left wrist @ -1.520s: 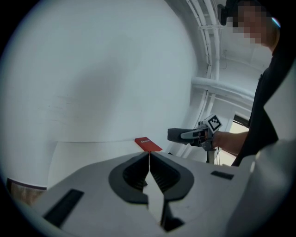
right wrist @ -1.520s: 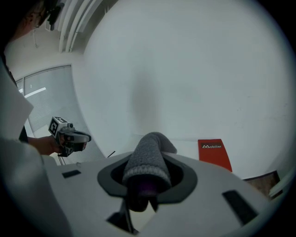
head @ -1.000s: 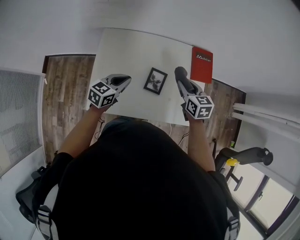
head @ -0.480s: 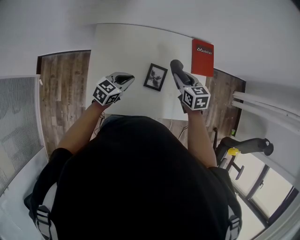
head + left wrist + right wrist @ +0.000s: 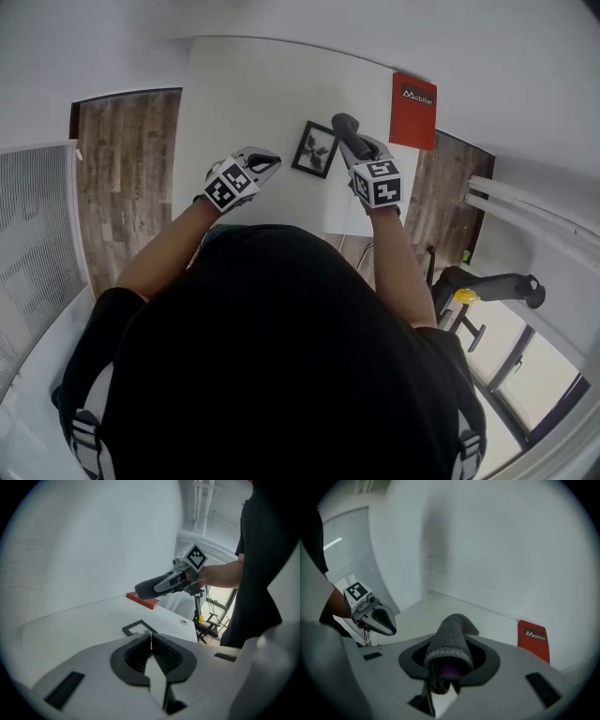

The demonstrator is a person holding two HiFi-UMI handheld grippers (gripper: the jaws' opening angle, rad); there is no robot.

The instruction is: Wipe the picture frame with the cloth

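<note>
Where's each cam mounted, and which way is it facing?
Head view: on the head, steeply down at the table; torso, forearms, left tool, right tool show.
Left gripper view: on left tool, along shut jaws toward picture frame; right forearm shows.
Right gripper view: on right tool, along jaws clamping cloth toward wall; left wrist shows.
Shared: red book, all three.
</note>
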